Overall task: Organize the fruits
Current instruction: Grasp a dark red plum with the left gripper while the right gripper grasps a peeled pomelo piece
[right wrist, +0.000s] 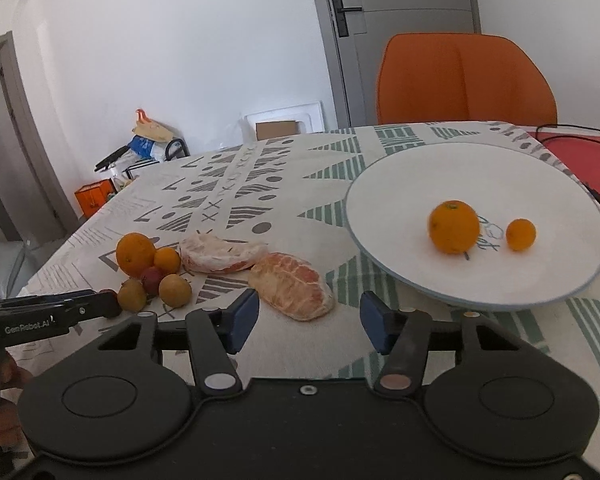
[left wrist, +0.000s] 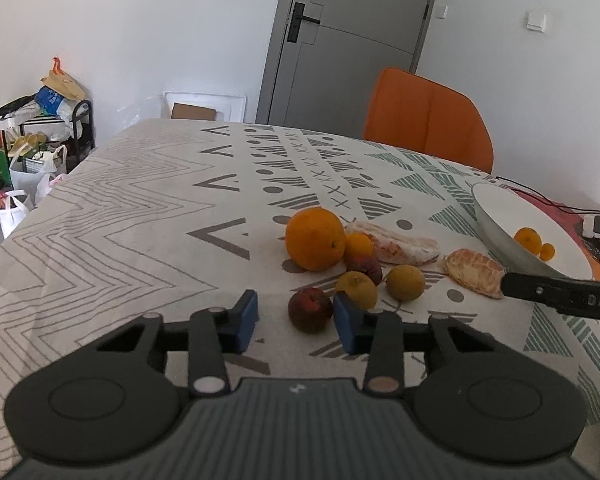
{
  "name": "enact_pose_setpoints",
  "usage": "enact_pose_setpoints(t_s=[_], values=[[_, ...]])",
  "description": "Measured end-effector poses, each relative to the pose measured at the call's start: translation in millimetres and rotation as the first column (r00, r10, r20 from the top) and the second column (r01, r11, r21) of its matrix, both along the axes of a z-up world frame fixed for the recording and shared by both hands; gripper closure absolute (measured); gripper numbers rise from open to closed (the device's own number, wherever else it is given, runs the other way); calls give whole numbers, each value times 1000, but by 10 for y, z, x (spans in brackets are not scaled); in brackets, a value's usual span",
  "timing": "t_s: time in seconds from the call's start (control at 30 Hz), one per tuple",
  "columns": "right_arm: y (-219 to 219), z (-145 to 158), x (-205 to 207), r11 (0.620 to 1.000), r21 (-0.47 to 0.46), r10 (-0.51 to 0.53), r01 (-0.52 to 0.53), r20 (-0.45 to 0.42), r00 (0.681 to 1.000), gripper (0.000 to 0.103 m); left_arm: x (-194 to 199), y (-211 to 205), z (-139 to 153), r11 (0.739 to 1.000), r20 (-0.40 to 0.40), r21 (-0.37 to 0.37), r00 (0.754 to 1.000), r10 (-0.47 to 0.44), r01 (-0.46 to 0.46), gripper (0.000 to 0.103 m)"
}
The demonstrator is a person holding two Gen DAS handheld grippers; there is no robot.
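Observation:
A pile of fruit lies on the patterned tablecloth: a big orange (left wrist: 315,238), a small orange (left wrist: 358,245), two yellow fruits (left wrist: 356,289) (left wrist: 405,282), two dark red fruits (left wrist: 310,309) (left wrist: 365,269) and two peeled citrus pieces (left wrist: 396,243) (left wrist: 475,273). My left gripper (left wrist: 296,322) is open and empty, just in front of the near red fruit. A white plate (right wrist: 420,168) holds an orange (right wrist: 454,227) and a small orange (right wrist: 520,234). My right gripper (right wrist: 309,320) is open and empty, near the peeled piece (right wrist: 292,286) and the plate's front edge.
An orange chair (right wrist: 466,78) stands behind the table, with a grey door (left wrist: 348,40) beyond. A black cable (right wrist: 572,132) and a red mat (right wrist: 580,160) lie at the far right. Bags and a shoe rack (left wrist: 40,132) stand left of the table.

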State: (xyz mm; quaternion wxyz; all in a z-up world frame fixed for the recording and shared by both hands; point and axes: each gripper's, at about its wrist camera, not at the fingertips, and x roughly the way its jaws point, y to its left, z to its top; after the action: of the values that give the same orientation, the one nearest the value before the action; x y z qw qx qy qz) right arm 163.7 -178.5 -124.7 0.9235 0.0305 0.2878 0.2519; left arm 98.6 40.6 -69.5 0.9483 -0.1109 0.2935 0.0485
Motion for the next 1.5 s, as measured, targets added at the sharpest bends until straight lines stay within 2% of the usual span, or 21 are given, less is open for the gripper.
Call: enact_pose_setpoints(t_s=[0.17, 0.23, 0.3, 0.43, 0.57, 0.73, 1.2, 1.3, 1.37, 1.43, 1.5], values=[[98, -30, 59, 1000, -23, 14, -14, 7, 1000, 48, 5, 16, -8, 1000, 3, -15, 1000, -7, 7, 80], [122, -47, 68, 999, -25, 23, -23, 0, 1000, 55, 1, 26, -9, 1000, 5, -23, 1000, -10, 10, 80], [135, -49, 52, 999, -31, 29, -29, -3, 1000, 57, -13, 32, -8, 1000, 6, -27, 1000, -10, 10, 80], [145, -29, -10, 998, -21, 65, -65, -17, 998, 73, -46, 53, 8, 999, 9, -33, 1000, 0, 0, 80], [184, -9, -127, 993, -26, 111, -112, -18, 994, 72, -86, 65, 38, 999, 18, -32, 1000, 7, -6, 80], [205, 27, -132, 995, -44, 95, -95, -5, 995, 62, -116, 91, 60, 999, 23, -34, 1000, 12, -11, 80], [423, -23, 117, 989, -118, 86, -84, 12, 996, 59, -71, 166, 61, 999, 26, -46, 999, 21, -20, 80], [508, -41, 106, 983, -166, 89, -81, 38, 995, 58, -69, 186, 64, 999, 25, -49, 999, 23, -22, 80], [557, -43, 72, 974, -211, 92, -78, 58, 994, 70, -73, 182, 75, 999, 27, -49, 999, 22, -20, 80], [584, -22, 23, 966, -242, 109, -90, 69, 992, 71, -82, 172, 97, 999, 33, -47, 999, 19, -17, 80], [563, -3, 0, 969, -223, 121, -104, 63, 991, 71, -86, 148, 125, 999, 42, -43, 999, 14, -12, 80]])
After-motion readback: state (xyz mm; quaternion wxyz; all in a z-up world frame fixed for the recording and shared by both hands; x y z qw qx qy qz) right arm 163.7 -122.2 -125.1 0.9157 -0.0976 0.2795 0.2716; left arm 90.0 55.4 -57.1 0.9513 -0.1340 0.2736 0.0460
